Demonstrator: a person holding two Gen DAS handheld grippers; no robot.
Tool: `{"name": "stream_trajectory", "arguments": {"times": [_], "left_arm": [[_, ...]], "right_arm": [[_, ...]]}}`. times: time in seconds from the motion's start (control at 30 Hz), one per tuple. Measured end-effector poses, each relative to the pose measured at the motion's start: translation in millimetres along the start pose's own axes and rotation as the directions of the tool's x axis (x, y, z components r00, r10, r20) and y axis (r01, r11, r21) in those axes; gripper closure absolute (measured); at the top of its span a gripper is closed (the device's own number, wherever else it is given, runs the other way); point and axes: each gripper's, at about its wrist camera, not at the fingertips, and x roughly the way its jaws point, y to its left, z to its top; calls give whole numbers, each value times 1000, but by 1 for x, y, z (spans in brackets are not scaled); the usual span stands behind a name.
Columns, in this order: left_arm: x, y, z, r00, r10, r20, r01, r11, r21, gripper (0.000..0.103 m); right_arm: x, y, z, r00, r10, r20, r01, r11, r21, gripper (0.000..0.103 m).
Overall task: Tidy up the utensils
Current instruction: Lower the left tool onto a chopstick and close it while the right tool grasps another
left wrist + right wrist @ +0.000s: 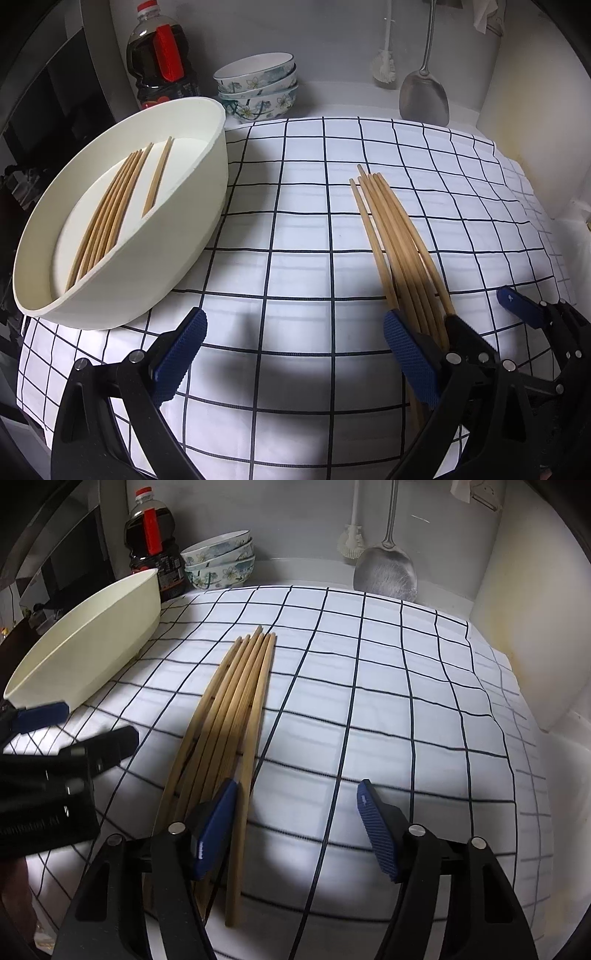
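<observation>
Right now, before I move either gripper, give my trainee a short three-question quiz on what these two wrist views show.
1. True or false: some chopsticks already lie inside the cream tray.
2. The loose bundle of chopsticks on the checked cloth lies nearest which gripper? A) the left gripper B) the right gripper C) neither; it lies against the tray
3. What stands behind the tray, beside the dark bottle?

Key
1. True: they lie in two slots.
2. B: its left pad sits over the bundle's near ends, with both grippers open.
3. A stack of floral bowls.
</observation>
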Motion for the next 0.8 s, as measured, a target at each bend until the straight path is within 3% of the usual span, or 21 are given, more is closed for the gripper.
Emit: {"name": "stream_trajectory", "arguments": {"times": [0.47,0.8], "left_arm": [[15,-20,-1,1000,-22,-22,22,1000,7,8],[27,-25,-9,999,-29,-24,29,999,13,11]], "right_arm": [[3,-37,3,999,-43,13,42,998,49,39],[8,-36,8,999,-39,20,39,999,30,38]]}}
